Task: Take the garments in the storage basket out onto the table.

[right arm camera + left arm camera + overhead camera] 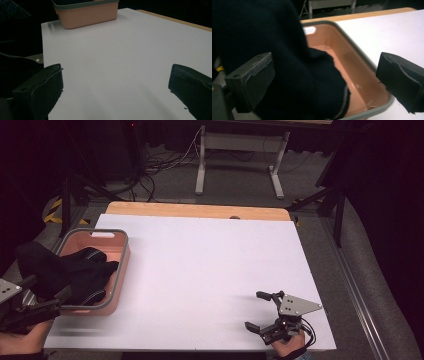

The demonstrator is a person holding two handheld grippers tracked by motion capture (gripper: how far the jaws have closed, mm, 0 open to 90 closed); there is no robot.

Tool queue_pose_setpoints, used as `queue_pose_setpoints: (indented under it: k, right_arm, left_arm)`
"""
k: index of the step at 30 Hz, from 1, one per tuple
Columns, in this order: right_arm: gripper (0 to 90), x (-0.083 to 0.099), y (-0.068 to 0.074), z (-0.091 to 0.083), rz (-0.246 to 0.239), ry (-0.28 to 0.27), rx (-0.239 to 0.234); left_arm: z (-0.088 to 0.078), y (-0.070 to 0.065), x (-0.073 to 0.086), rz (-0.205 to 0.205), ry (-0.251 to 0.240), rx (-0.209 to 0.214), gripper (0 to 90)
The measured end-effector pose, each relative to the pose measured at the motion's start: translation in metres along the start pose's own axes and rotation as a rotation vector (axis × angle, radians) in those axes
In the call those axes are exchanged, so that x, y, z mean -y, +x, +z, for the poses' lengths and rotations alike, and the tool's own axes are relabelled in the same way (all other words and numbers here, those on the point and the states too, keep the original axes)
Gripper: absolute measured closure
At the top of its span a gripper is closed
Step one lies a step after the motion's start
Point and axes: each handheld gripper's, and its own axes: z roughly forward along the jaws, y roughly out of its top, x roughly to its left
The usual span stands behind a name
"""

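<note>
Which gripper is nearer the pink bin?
Left. The left gripper sits open at the pink bin's near rim by the black garment; the right gripper is across the table, open.

The table top (210, 270) is a pale lilac-white sheet, plain, with a light wood-coloured strip (197, 210) along its far edge; the basket (120, 265) just ahead of the left gripper (42, 297) is salmon pink with a grey-green rim; the garment (75, 270) draped in it and over its side is black, knit-textured, with a thin pale stitched line near its hem in the left gripper view; the left gripper's jaws are matt black, scuffed pale at the edges; the right gripper (262, 311) is black with a grey three-cornered plate (296, 305) on top; its jaws are black too; the floor (240, 180) beyond is dark grey, with yellow-and-black striped tape (54, 210) at far left.
</note>
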Motion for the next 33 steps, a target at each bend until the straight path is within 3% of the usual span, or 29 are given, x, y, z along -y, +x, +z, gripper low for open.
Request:
queue_pose_setpoints:
  k: [4,11,13,18,25,33]
  right_arm:
    - [0.4,0.000,0.000,0.000,0.001,0.003,0.001]
    - [0.4,0.000,0.000,0.000,0.000,0.001,-0.003]
    - [0.4,0.000,0.000,0.000,0.000,0.002,-0.003]
    - [0.4,0.000,0.001,0.001,0.000,0.002,-0.005]
    - [0.4,0.001,0.001,0.002,-0.003,0.004,-0.005]
    - [0.4,0.001,0.001,0.002,-0.002,0.006,-0.006]
  left_arm:
    - [0.003,0.005,0.001,-0.003,0.007,-0.046,0.0]
    - [0.006,0.015,0.002,-0.027,0.012,-0.067,0.0]
    - [0.008,0.021,0.001,-0.040,0.020,-0.101,0.0]
    - [0.014,0.029,-0.002,-0.054,0.056,-0.123,0.4]
    - [0.025,0.034,-0.006,-0.052,0.102,-0.131,0.3]
    - [0.035,0.043,-0.009,-0.065,0.105,-0.096,0.9]
